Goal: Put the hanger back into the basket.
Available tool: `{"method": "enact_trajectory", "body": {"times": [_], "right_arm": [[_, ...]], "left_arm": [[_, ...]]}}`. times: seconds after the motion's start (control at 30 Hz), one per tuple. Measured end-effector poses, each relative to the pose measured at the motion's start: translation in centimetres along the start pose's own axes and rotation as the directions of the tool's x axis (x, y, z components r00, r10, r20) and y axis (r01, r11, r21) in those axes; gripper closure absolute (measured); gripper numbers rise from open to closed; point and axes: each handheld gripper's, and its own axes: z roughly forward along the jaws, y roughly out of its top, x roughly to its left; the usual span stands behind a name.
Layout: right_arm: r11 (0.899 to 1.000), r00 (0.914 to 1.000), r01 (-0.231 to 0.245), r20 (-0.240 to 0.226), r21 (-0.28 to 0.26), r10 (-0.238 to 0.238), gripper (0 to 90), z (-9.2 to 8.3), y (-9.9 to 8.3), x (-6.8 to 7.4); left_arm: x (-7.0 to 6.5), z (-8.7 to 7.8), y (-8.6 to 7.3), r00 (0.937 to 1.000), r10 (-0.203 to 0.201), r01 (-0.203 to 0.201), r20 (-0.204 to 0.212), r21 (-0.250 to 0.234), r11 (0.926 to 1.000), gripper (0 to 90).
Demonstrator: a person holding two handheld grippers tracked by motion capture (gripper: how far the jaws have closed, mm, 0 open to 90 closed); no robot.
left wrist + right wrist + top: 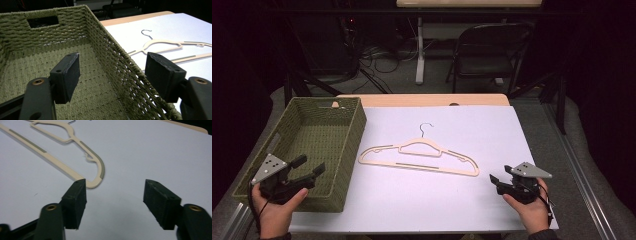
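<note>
White sheet point(452, 195): hanger point(417, 156) between grippers.

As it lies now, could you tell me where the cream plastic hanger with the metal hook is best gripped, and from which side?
Probably grip the cream plastic hanger with the metal hook at its right shoulder end, coming from the right with the open right tool. That end lies flat on the white sheet, nearest that tool, and its thin bar suits a pinch across its width.

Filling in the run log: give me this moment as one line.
left tool: open, over basket | right tool: open, near hanger end | hanger: flat on white sheet, untouched
</note>
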Motion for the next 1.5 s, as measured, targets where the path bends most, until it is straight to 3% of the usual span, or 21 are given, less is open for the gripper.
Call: {"method": "enact_trajectory", "body": {"times": [0.1,0.13,0.2,0.37,0.5,0.53,0.6,0.77,0.87,0.97,1.03,1.23,1.37,1.43,1.5], "right_arm": [[1.000,1.0000,-0.002,0.006,0.001,0.002,32.3,0.3,-0.2,-0.3],[1.000,0.9999,0.009,0.008,0.024,-0.009,33.4,0.4,-0.3,-0.4],[0.999,0.9993,0.022,-0.033,0.048,-0.020,43.9,0.5,-0.5,-0.3],[0.996,0.9966,0.080,-0.023,0.044,-0.079,47.6,0.4,-0.3,0.4],[0.994,0.9948,0.099,-0.028,0.040,-0.098,49.1,0.2,0.0,0.9],[0.989,0.9910,0.133,-0.024,0.065,-0.132,47.8,0.2,0.3,1.1],[0.986,0.9879,0.155,-0.016,0.067,-0.154,47.3,0.2,0.5,1.3],[0.988,0.9902,0.139,-0.014,0.063,-0.139,46.2,-0.2,1.9,1.5],[0.989,0.9914,0.126,-0.047,0.074,-0.122,43.7,-0.5,3.4,1.3],[0.992,0.9923,0.119,-0.042,0.047,-0.117,40.4,-0.4,4.9,1.2],[0.992,0.9926,0.113,-0.051,0.056,-0.110,39.8,-0.4,5.8,1.0],[0.989,0.9896,0.135,-0.057,0.065,-0.132,40.1,-0.3,7.3,1.3],[0.979,0.9818,0.181,-0.075,0.089,-0.175,41.3,0.0,8.4,1.8],[0.969,0.9723,0.216,-0.116,0.123,-0.203,41.3,0.4,9.6,2.1],[0.964,0.9660,0.238,-0.134,0.121,-0.221,42.8,0.7,10.4,2.4]], "left_arm": [[0.2,0.2,-0.1,1.0000,-0.003,0.003,-0.004,0.009,1.0000,27.2],[0.2,0.3,-0.1,1.0000,-0.006,0.006,-0.005,0.012,0.9999,27.2],[0.3,0.3,-0.2,0.9999,-0.012,0.012,-0.009,0.016,0.9998,27.2],[0.2,0.0,-0.1,0.9999,-0.011,0.011,-0.012,0.012,0.9999,27.4],[0.0,-0.3,0.1,1.0000,-0.009,0.009,-0.003,-0.002,1.0000,28.2],[0.0,-0.3,0.1,1.0000,-0.009,0.009,-0.003,0.001,1.0000,28.4],[0.0,-0.2,0.1,0.9999,-0.012,0.012,-0.003,0.005,0.9999,28.7],[-0.2,-0.2,0.2,1.0000,-0.004,0.004,-0.001,0.012,0.9999,30.1],[-0.3,-0.2,0.3,1.0000,0.003,-0.003,-0.005,0.014,0.9999,30.4],[-0.4,-0.1,0.3,1.0000,0.006,-0.006,0.001,0.017,0.9998,30.3],[-0.4,-0.1,0.3,1.0000,0.007,-0.007,0.001,0.019,0.9998,30.4],[-0.5,-0.1,0.3,1.0000,0.008,-0.008,0.001,0.022,0.9997,30.4],[-0.5,-0.3,0.3,1.0000,0.008,-0.008,0.001,0.023,0.9997,30.4],[-0.4,-0.3,0.3,1.0000,0.007,-0.007,0.002,0.023,0.9997,30.6],[-0.4,-0.3,0.3,1.0000,0.005,-0.005,0.003,0.027,0.9996,30.6]]}}
